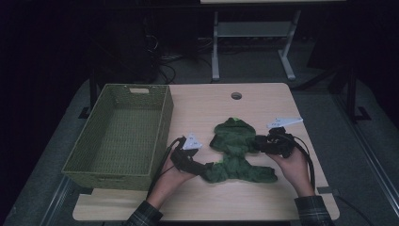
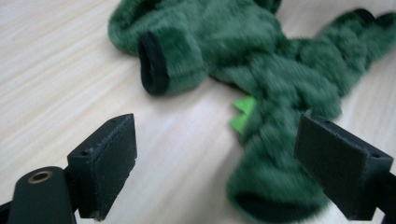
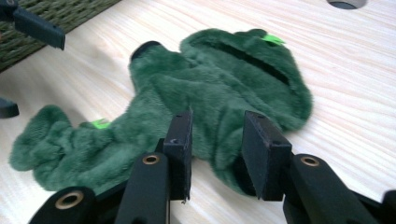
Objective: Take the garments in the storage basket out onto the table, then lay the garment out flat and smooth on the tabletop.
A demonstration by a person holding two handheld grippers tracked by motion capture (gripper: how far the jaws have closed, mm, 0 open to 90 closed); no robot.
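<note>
A green plush garment (image 1: 235,150) with a hood and black-lined sleeves lies flat on the wooden table (image 1: 211,202). My left gripper (image 1: 202,168) is at its lower left end, open. In the left gripper view the wide jaws (image 2: 217,140) frame bare table and a leg of the garment (image 2: 261,60), touching nothing. My right gripper (image 1: 258,142) comes in from the right, level with the sleeve. In the right gripper view its jaws (image 3: 217,130) are shut on a fold of the garment (image 3: 210,79).
An olive woven basket (image 1: 162,127) with nothing in it stands on the left half of the table, close to my left hand. A round cable hole (image 1: 236,95) sits near the far edge. Desk legs and cables lie on the dark floor beyond.
</note>
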